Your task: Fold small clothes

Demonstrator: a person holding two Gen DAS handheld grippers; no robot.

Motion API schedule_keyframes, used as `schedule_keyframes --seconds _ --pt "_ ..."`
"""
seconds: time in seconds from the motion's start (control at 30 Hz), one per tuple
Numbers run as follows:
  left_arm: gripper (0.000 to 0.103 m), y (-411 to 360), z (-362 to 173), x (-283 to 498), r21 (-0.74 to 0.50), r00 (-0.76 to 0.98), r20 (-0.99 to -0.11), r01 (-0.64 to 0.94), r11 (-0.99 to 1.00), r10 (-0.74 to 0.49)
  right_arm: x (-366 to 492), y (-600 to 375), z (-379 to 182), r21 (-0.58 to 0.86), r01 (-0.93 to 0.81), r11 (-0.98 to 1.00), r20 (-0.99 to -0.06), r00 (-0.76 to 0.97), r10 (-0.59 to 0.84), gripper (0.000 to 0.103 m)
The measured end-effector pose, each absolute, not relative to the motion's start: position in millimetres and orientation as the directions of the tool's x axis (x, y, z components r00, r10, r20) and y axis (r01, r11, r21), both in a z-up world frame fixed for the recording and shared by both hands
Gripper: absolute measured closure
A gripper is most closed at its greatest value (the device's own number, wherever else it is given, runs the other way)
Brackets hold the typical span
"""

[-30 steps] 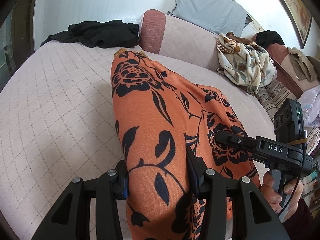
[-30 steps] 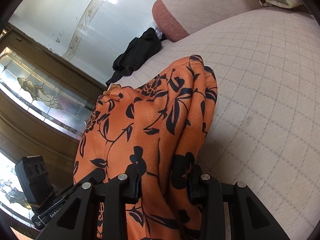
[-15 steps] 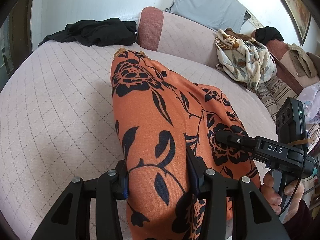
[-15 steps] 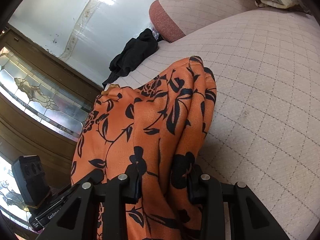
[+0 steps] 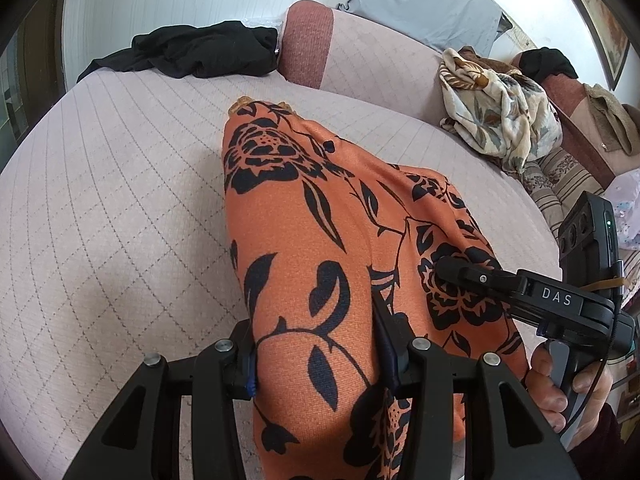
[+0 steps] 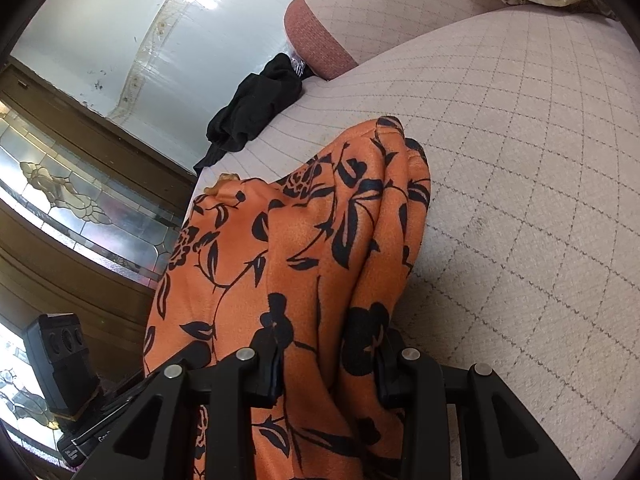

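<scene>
Garment: an orange woven cloth printed with black roses and leaves (image 5: 304, 240); it is bunched and stretched between both grippers, running away from them down onto the seat; its far end touches the cushion ahead of the fingers
Left gripper (image 5: 316, 354): clamped on a thick fold of the orange cloth; the fabric bulges up between the two black fingers
Right gripper (image 6: 328, 364): pinching another gathered fold of the same cloth; a person's hand (image 5: 568, 392) grips its handle, seen to the right of the left gripper
Seat: a pale pink quilted sofa cushion (image 5: 100, 220) beneath both grippers
Beyond the fingers: a crumpled black garment (image 5: 192, 52) at the cushion's far edge; a cream floral cloth heap (image 5: 500, 120) far right
</scene>
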State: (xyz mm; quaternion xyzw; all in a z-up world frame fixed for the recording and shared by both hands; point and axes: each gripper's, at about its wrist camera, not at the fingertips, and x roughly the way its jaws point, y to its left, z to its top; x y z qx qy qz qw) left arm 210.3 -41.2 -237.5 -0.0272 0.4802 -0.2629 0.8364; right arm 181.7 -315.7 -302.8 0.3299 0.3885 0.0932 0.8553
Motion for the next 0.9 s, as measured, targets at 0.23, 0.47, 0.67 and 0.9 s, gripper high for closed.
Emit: schedule_keyframes --seconds 0.23,0.47,0.67,0.9 --pt "0.056 -45.5 -238.4 213.1 -0.295 0.395 -0.796 0.408 0.864 -0.458 186.8 -315.8 -302.4 0.643 0.102 0.759 -0.605 0.676 0.421 0.068" --pt "0.056 -46.9 -239.4 213.9 -0.295 0.391 -0.800 0.404 0.866 -0.455 189.2 -317.5 -303.6 0.643 0.103 0.759 -0.608 0.672 0.423 0.068" --pt "0.054 -47.9 -242.3 215.8 -0.301 0.380 -0.808 0.391 0.870 -0.451 191.1 -319.1 -305.4 0.645 0.103 0.757 -0.610 0.667 0.428 0.068" --pt "0.049 -49.8 -245.2 219.4 -0.291 0.373 -0.821 0.379 0.879 -0.433 195.4 -323.0 -308.7 0.657 0.114 0.745 -0.613 0.657 0.440 0.067"
